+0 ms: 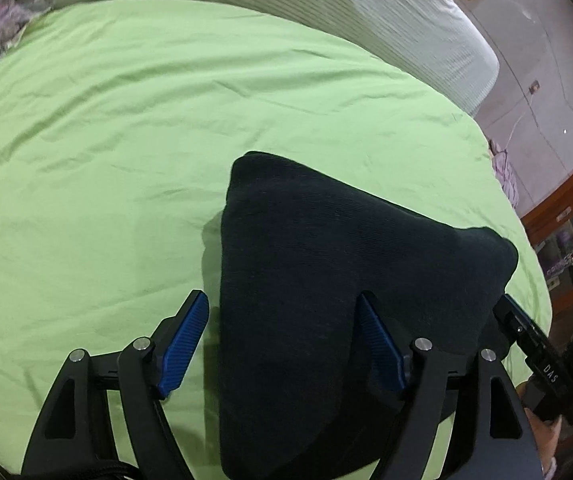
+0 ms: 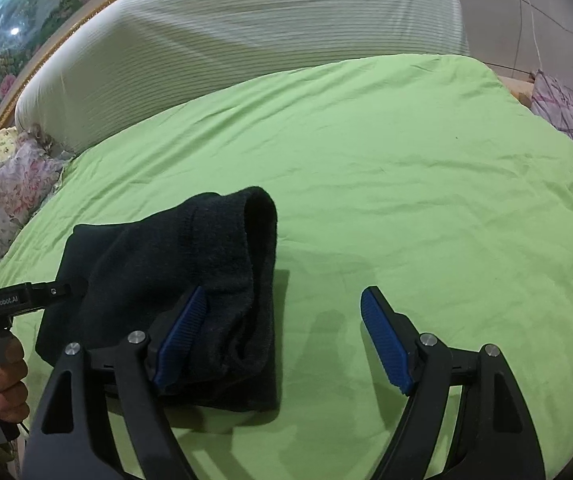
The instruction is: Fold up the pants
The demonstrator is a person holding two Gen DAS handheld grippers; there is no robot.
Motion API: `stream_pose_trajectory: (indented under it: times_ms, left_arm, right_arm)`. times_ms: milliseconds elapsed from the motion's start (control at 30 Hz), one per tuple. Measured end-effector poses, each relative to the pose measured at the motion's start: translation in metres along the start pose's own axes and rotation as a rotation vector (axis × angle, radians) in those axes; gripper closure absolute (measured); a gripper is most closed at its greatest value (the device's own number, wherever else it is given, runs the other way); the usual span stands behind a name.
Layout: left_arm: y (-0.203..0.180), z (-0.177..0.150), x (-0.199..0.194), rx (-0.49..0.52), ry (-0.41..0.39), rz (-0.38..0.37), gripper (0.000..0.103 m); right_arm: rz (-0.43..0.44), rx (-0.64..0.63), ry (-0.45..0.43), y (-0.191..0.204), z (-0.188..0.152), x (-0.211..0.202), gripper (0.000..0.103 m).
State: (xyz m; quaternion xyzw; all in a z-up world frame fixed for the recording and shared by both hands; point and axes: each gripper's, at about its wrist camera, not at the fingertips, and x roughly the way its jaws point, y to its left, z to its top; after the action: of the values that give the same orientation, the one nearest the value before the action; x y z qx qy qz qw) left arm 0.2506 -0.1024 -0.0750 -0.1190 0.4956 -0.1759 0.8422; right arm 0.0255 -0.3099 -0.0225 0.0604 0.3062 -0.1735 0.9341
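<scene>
The dark navy pants [image 1: 326, 280] lie folded into a compact bundle on the green bedsheet [image 1: 126, 140]. My left gripper [image 1: 282, 340] is open, its jaws straddling the bundle's left part, with the right blue pad [image 1: 378, 344] over the fabric. In the right wrist view the pants [image 2: 190, 280] sit at lower left, with a folded edge raised at the top. My right gripper [image 2: 282, 336] is open; its left pad [image 2: 182, 332] rests over the bundle's right edge, its right pad [image 2: 382, 340] over bare sheet. The other gripper [image 2: 18, 300] shows at far left.
A striped white bolster [image 2: 246, 48] runs along the bed's far side. Floral pillows [image 2: 14, 184] lie at the left, a checked cloth [image 2: 562, 104] at the right edge. A gold picture frame [image 2: 46, 48] and a wooden cabinet [image 1: 566, 208] stand beyond the bed.
</scene>
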Motion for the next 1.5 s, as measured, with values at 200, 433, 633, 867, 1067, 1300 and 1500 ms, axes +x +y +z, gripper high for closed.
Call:
stream_pose_trajectory:
  times_ms: [200, 433, 633, 867, 1067, 1300, 1500]
  left_arm:
    - [0.005, 0.001, 0.002, -0.023, 0.008, -0.026, 0.023]
    - [0.006, -0.005, -0.015, -0.032, 0.001, -0.005, 0.025]
    - [0.0, -0.014, -0.022, -0.007, -0.005, 0.033, 0.025]
    - [-0.001, -0.019, -0.023, 0.001, 0.007, 0.034, 0.024]
    - [0.003, -0.018, -0.017, -0.006, 0.011, 0.041, 0.022]
    - [0.013, -0.014, -0.008, -0.046, 0.026, 0.007, 0.022]
    - [0.006, -0.013, -0.004, -0.04, 0.038, -0.037, 0.04]
  right_arm:
    - [0.032, 0.047, -0.004, -0.009, 0.0, -0.003, 0.021]
    - [0.042, 0.109, -0.003, -0.014, 0.003, -0.016, 0.021]
    - [0.206, 0.145, 0.009, -0.005, 0.002, -0.018, 0.021]
    - [0.28, 0.176, 0.053, -0.001, -0.005, -0.004, 0.021]
    - [0.265, 0.206, 0.065, -0.01, -0.008, 0.002, 0.021]
    - [0.293, 0.219, 0.071, -0.012, -0.01, 0.008, 0.021]
    - [0.348, 0.21, 0.114, -0.006, -0.014, 0.019, 0.031]
